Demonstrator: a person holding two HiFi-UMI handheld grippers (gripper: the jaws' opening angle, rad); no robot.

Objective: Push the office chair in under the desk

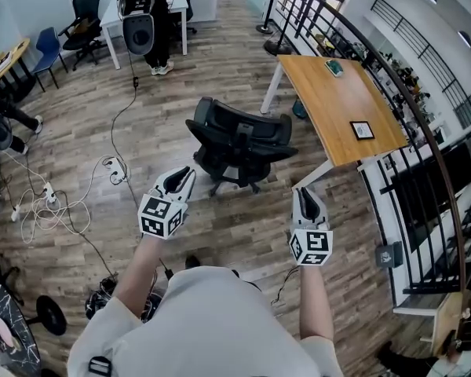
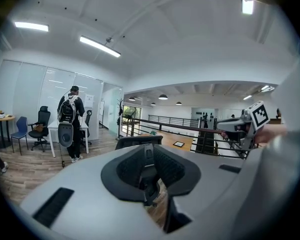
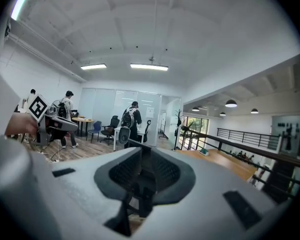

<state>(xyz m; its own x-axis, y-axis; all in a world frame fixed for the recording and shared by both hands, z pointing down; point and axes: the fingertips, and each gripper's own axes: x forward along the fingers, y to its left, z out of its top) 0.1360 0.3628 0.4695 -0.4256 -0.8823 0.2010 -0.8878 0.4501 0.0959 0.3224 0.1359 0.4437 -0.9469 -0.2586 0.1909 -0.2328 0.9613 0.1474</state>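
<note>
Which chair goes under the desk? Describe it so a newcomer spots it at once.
Find the wooden desk on white legs at the right of the head view. On the floor off its left edge stands a black office chair on a wheeled base. It is the only chair beside that desk; the other black chair and the blue chair sit far off by the white table.

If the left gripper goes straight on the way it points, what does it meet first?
Most likely the office chair: it sits dead ahead of the left gripper, with nothing visible between them, though depth is unclear.
</note>
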